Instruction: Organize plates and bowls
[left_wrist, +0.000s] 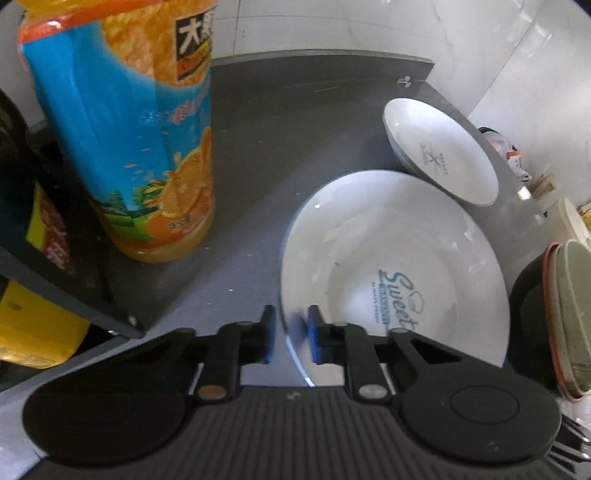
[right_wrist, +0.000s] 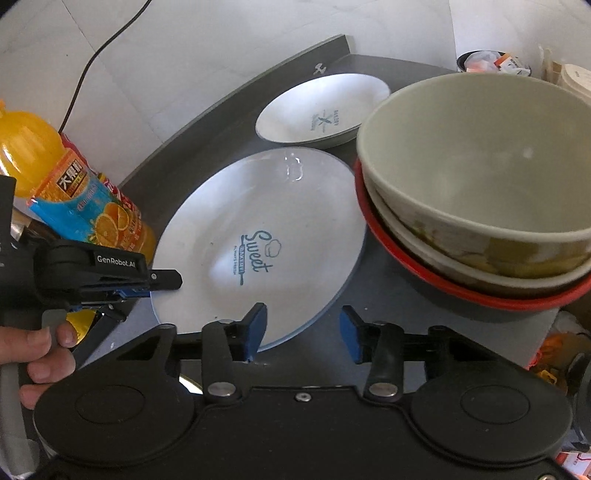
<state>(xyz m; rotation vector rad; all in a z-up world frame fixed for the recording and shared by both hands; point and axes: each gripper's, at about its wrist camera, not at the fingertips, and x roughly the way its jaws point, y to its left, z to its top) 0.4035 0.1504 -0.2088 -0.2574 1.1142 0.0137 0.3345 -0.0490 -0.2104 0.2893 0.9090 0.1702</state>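
Grey countertop (right_wrist: 369, 258), dark, against white tiled walls. Large white plate (left_wrist: 388, 258) printed "Sweet" in blue — lies near the middle of the counter; its left rim sits between the blue pads of the left gripper (left_wrist: 290, 330), and the right wrist view shows that gripper (right_wrist: 155, 286) closed on the plate's edge from the side, a hand (right_wrist: 37, 350) on its handle below. Smaller white plate (right_wrist: 321, 107), also with a blue print, rests just behind the large one, near the counter's far edge. Stack of bowls (right_wrist: 480, 206) to the right of the large plate: two pale bowls nested in a red-rimmed one. Right gripper (right_wrist: 303, 330) — fingers apart, holding nothing, hovering over the large plate's near rim. Orange juice bottle (left_wrist: 129, 129), blue and orange label, upright at the counter's left. Black cable (right_wrist: 96, 55) trails down the wall behind it.
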